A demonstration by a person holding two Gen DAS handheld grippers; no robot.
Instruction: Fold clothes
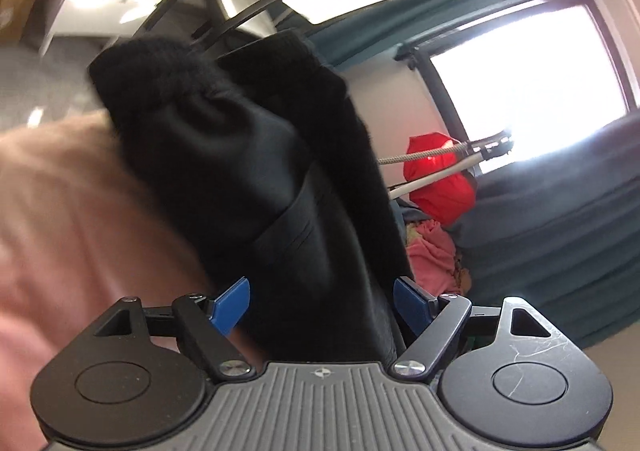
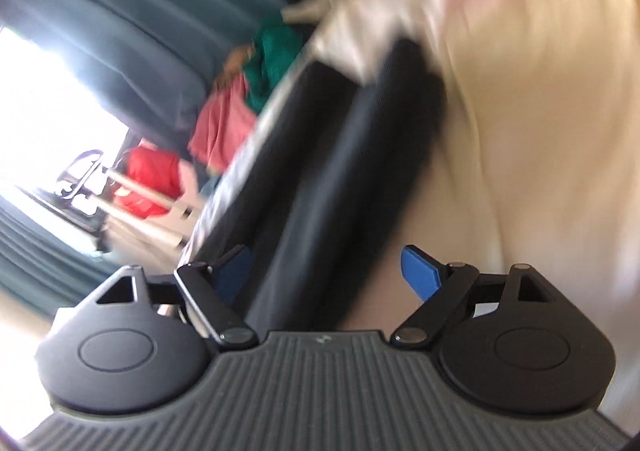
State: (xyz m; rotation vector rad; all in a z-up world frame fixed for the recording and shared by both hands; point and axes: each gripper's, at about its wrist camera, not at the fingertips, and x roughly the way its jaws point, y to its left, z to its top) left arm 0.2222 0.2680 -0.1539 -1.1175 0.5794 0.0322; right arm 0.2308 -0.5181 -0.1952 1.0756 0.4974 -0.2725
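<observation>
A black garment (image 1: 248, 155) with a ribbed cuff at its far end fills the middle of the left wrist view. It runs back between the blue fingertips (image 1: 232, 303) of my left gripper (image 1: 322, 303), whose jaws stand wide apart around the cloth. In the right wrist view the same black garment (image 2: 320, 179) stretches as long dark folds over a cream surface (image 2: 520, 131). It passes between the spread blue fingertips (image 2: 420, 275) of my right gripper (image 2: 332, 275). Both views are motion-blurred. Whether the pads touch the cloth is hidden.
A pile of clothes lies beyond: a red piece (image 1: 436, 179), a pink one (image 1: 432, 259), and a green one (image 2: 276, 55). Teal curtains (image 1: 560, 231) and a bright window (image 1: 528, 83) stand behind. White rack bars (image 2: 140, 187) cross near the red piece.
</observation>
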